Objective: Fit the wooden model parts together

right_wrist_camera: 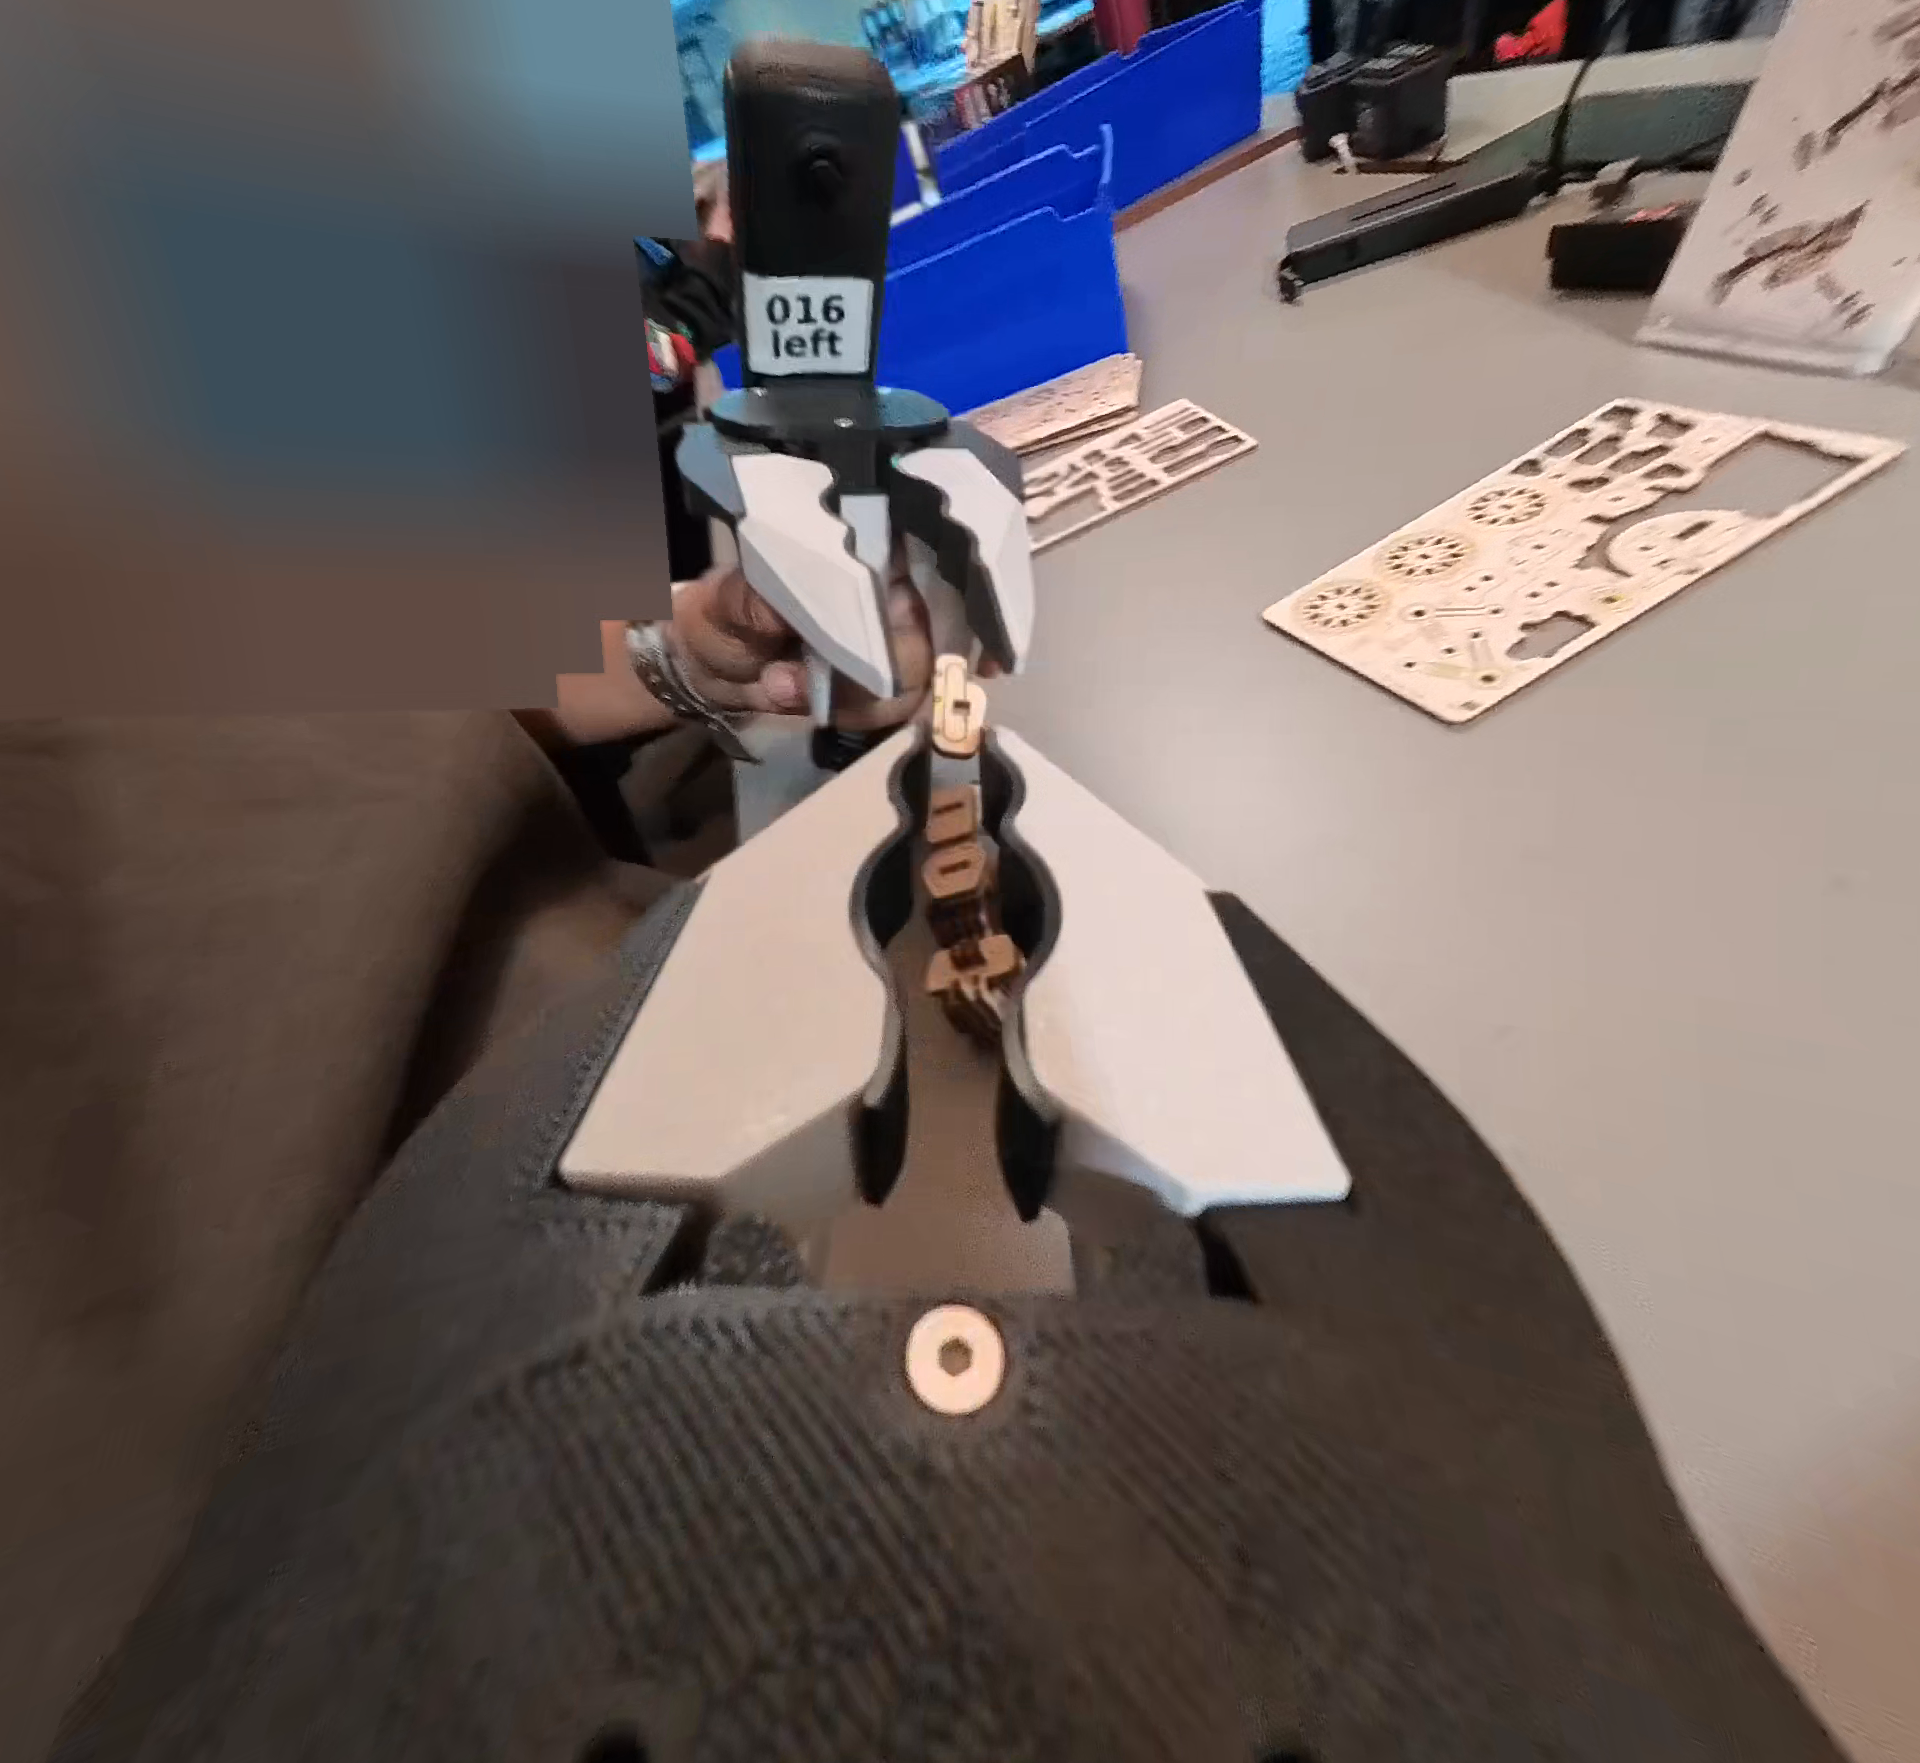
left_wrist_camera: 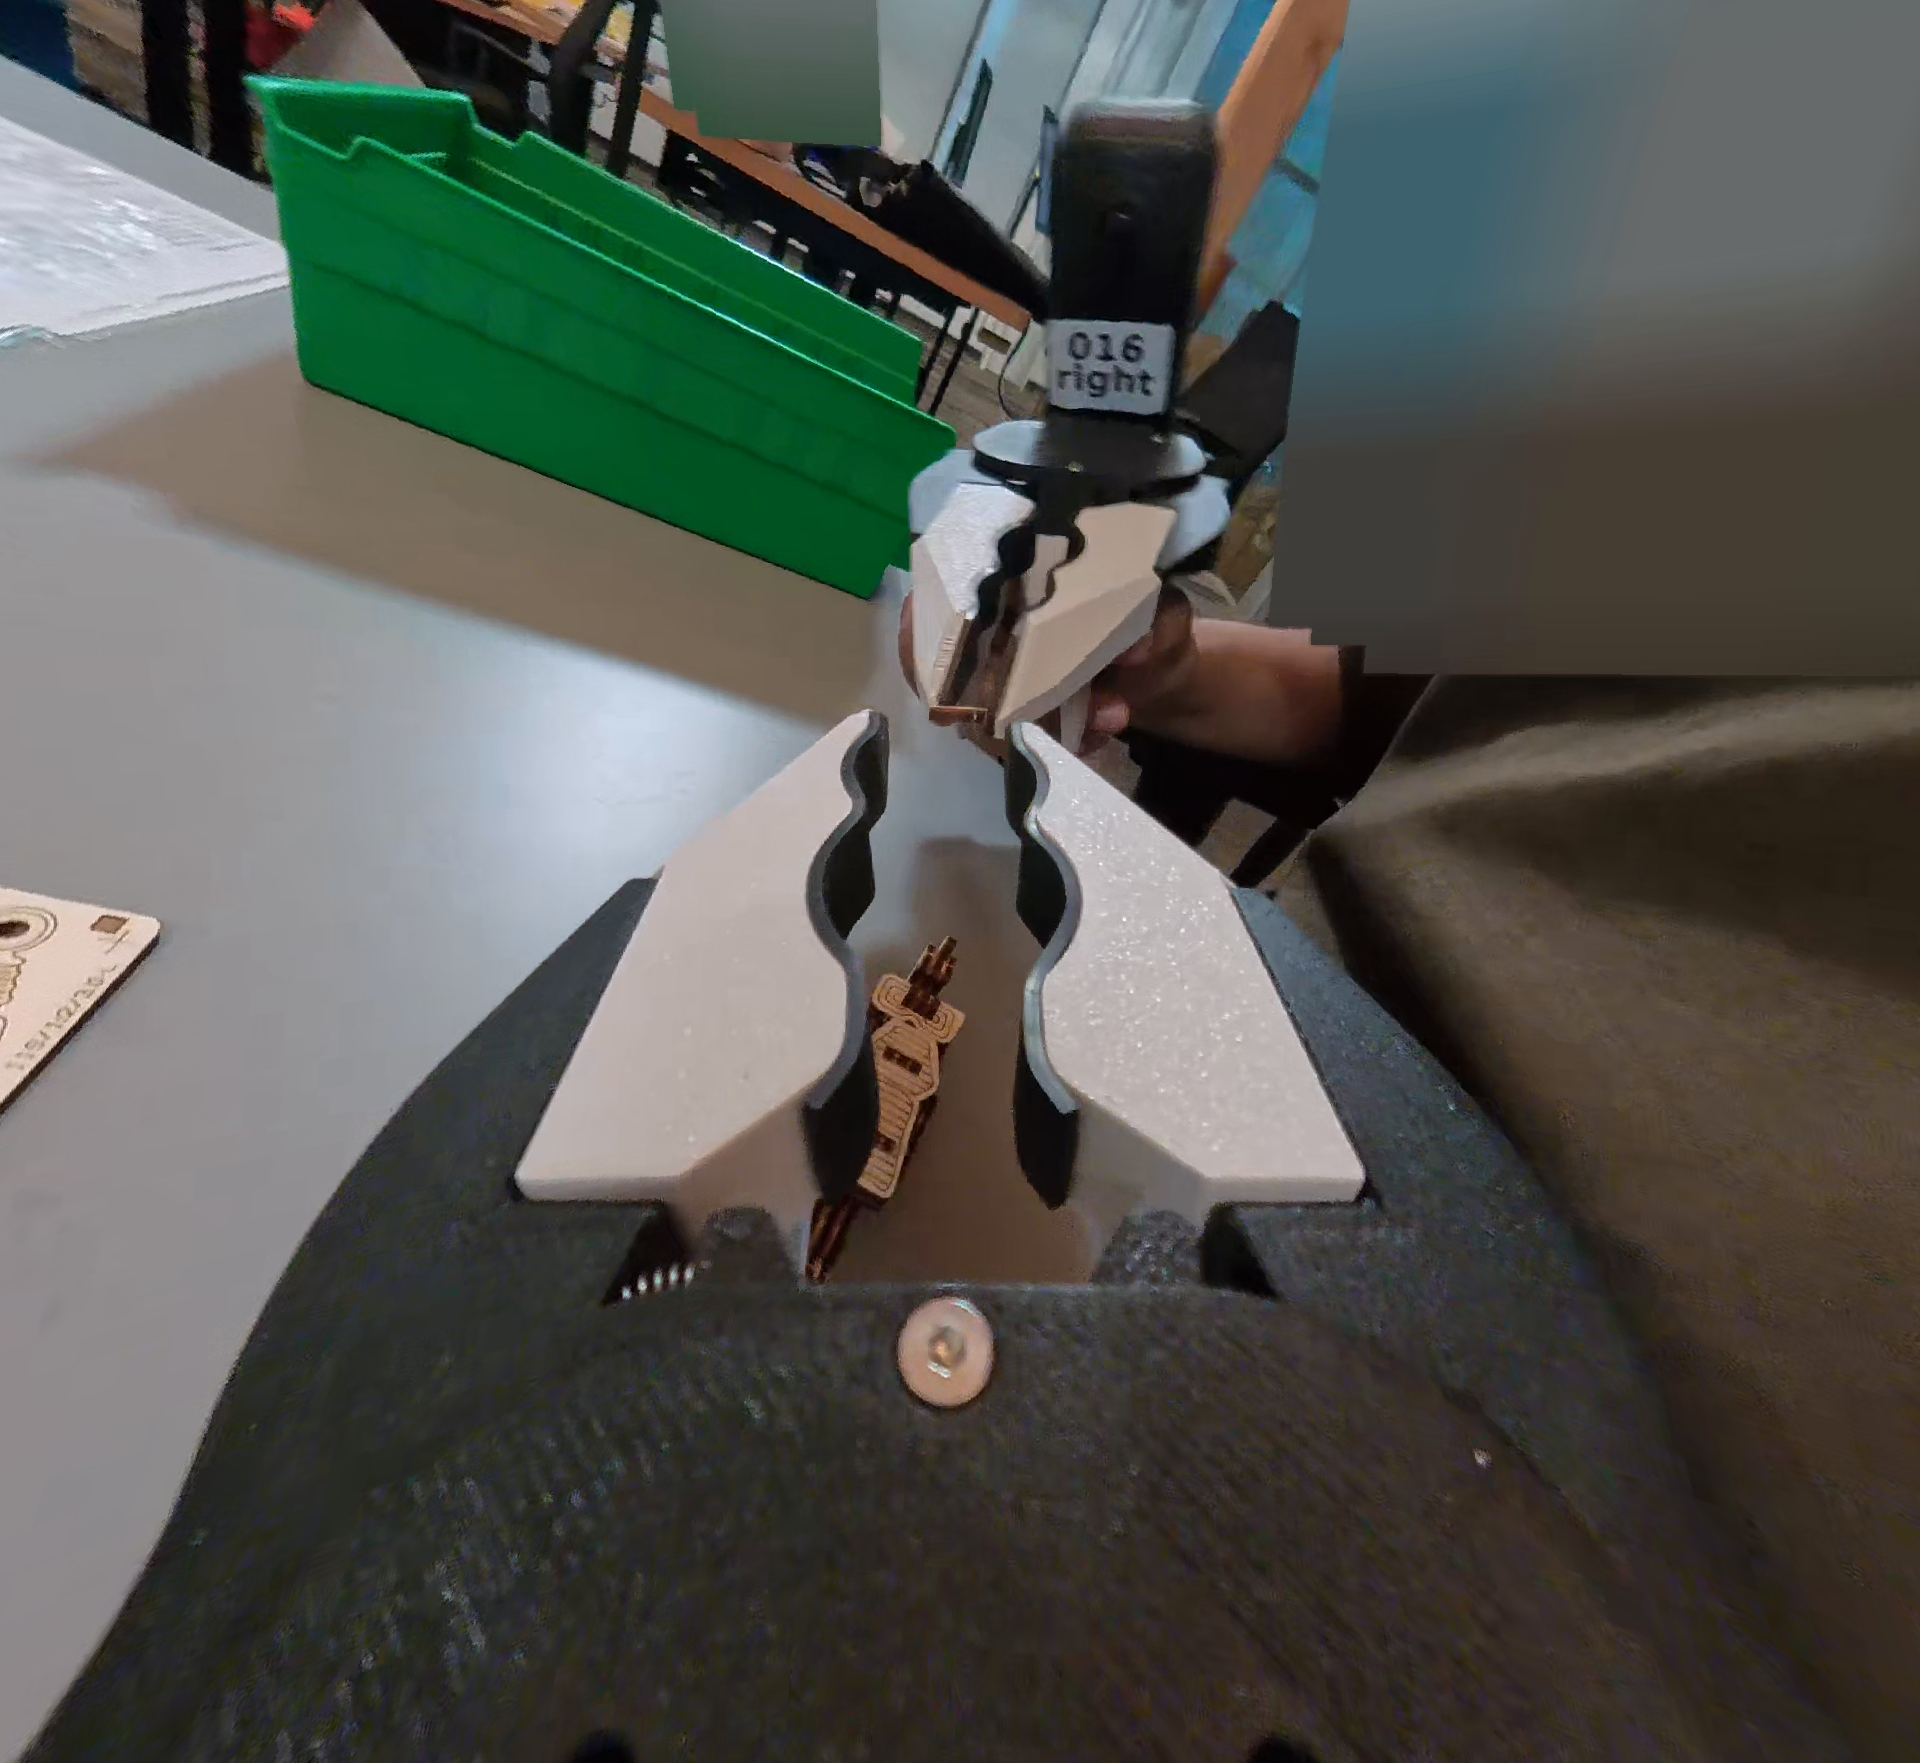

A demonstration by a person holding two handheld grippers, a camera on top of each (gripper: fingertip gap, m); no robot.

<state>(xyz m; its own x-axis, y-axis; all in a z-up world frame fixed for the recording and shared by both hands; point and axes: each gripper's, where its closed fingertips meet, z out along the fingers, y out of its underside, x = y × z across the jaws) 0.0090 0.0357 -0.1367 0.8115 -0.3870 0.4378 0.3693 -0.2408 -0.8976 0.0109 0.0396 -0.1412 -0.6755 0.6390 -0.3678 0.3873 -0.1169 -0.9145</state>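
My right gripper (right_wrist_camera: 954, 757) is shut on a thin brown wooden model part (right_wrist_camera: 956, 872) that runs along the gap between its fingers and sticks out past the tips. In the left wrist view the right gripper (left_wrist_camera: 971, 711) hangs just beyond my left fingertips, with the part's end (left_wrist_camera: 958, 714) showing. My left gripper (left_wrist_camera: 948, 734) is open. A second engraved wooden part (left_wrist_camera: 906, 1059) sits low between its fingers, against the left finger's inner side; I cannot tell what holds it up. In the right wrist view the left gripper (right_wrist_camera: 935, 674) faces mine, jaws apart, close to the held part's tip.
A green bin (left_wrist_camera: 582, 342) stands on the grey table (left_wrist_camera: 364, 726), with a paper sheet (left_wrist_camera: 104, 248) and a wooden sheet's corner (left_wrist_camera: 62, 986) at the left. Blue bins (right_wrist_camera: 1039, 259), punched wooden part sheets (right_wrist_camera: 1558, 560), black devices (right_wrist_camera: 1455, 207) and a leaning sheet (right_wrist_camera: 1808, 155) lie at the right.
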